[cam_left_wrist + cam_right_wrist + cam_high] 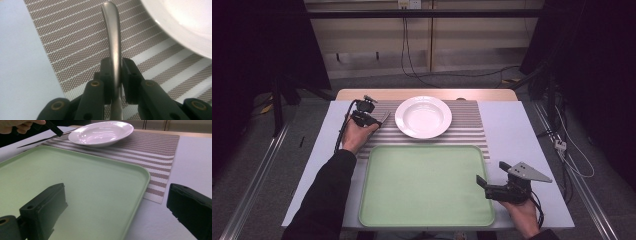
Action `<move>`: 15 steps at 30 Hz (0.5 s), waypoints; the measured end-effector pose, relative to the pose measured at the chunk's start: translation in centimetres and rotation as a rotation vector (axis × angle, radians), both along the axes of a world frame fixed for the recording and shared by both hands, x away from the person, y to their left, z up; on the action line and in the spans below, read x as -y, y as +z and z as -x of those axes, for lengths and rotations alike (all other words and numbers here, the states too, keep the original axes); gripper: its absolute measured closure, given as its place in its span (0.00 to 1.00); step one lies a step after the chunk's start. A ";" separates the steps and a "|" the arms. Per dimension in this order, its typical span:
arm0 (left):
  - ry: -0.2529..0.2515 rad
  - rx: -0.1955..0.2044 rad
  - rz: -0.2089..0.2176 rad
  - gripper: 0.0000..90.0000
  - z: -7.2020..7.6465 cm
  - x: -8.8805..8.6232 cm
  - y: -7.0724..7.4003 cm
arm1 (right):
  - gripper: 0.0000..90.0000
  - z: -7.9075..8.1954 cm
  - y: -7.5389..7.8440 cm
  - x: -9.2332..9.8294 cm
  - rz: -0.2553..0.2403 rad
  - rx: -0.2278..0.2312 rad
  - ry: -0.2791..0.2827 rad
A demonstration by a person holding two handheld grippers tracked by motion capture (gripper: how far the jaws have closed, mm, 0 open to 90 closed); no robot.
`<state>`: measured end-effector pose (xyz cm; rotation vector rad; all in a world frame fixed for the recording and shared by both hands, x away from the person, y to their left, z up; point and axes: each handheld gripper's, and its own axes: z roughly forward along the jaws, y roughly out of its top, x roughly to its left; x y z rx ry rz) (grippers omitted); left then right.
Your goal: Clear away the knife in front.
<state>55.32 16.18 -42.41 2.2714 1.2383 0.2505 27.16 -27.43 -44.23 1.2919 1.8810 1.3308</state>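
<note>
Left gripper (116,75) pinches a metal utensil handle (113,37) mid-shaft, w/ plate (185,22) just beside its tip. Probably light, stiff, slick: needs firm squeeze. Right gripper (493,186) spread, idle.

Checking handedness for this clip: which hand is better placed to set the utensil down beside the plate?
Left. Its gripper already clamps the metal utensil handle beside the white plate; the right gripper hangs open at the green tray.

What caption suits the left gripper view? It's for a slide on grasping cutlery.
Left gripper shut on slim brushed-metal utensil handle above striped brown woven placemat, beside white ceramic plate.
</note>
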 end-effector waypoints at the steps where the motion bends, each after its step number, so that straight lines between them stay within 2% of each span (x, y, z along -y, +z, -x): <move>1: 0.001 0.001 -0.004 0.89 0.1 -0.1 0.2 | 0.03 0.0 0.0 0.0 -0.001 0.000 0.001; 2: 0.013 0.009 0.007 0.89 0.3 -0.1 0.4 | 0.03 0.0 0.0 0.0 -0.001 0.000 0.000; 4: 0.010 0.028 0.007 0.89 0.5 -0.4 0.8 | 0.03 0.0 0.0 0.0 0.000 0.001 0.000; 8: 0.003 0.055 0.034 0.89 1.3 -0.8 1.4 | 0.03 0.0 0.0 0.0 0.000 0.001 0.000; 15: -0.011 0.073 0.055 0.89 2.9 -1.0 2.7 | 0.03 0.0 0.0 0.0 0.000 0.001 -0.002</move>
